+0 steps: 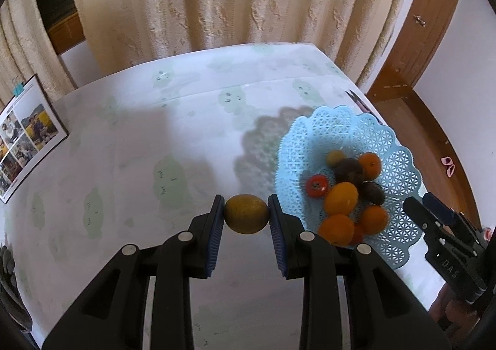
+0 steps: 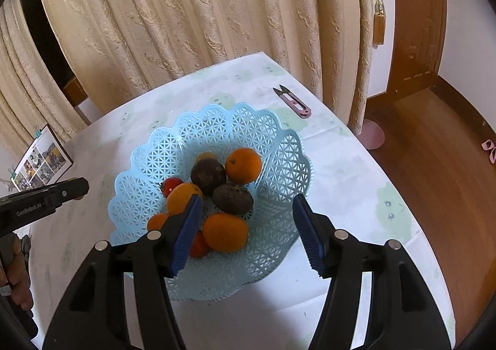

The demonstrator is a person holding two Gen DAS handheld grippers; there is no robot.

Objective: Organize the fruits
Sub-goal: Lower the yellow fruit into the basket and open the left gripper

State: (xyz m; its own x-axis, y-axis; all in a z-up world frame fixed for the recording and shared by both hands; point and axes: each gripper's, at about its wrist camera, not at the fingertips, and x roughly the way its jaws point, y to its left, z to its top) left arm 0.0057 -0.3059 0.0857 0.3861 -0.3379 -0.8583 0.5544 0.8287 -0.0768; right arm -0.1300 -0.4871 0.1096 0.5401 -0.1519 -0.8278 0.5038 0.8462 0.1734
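Clamped between the blue pads of my left gripper point(image 1: 246, 214) is a yellow-green fruit point(image 1: 246, 214), a lemon by the look of it, held by its two ends above the tablecloth point(image 1: 139, 148). To the right of my fingers sits the light blue lattice basket point(image 1: 400, 160), already holding oranges, a red tomato point(image 1: 317, 185) and two dark fruits. My right gripper point(image 2: 246, 227) hangs over that basket with its jaws wide apart and nothing in them. As I judge it, the grip is the risk: the pads touch only the fruit's narrow ends, so it could pivot or squirt out on the way across. Released too high, it could bounce off the piled fruit and roll over the shallow scalloped rim.
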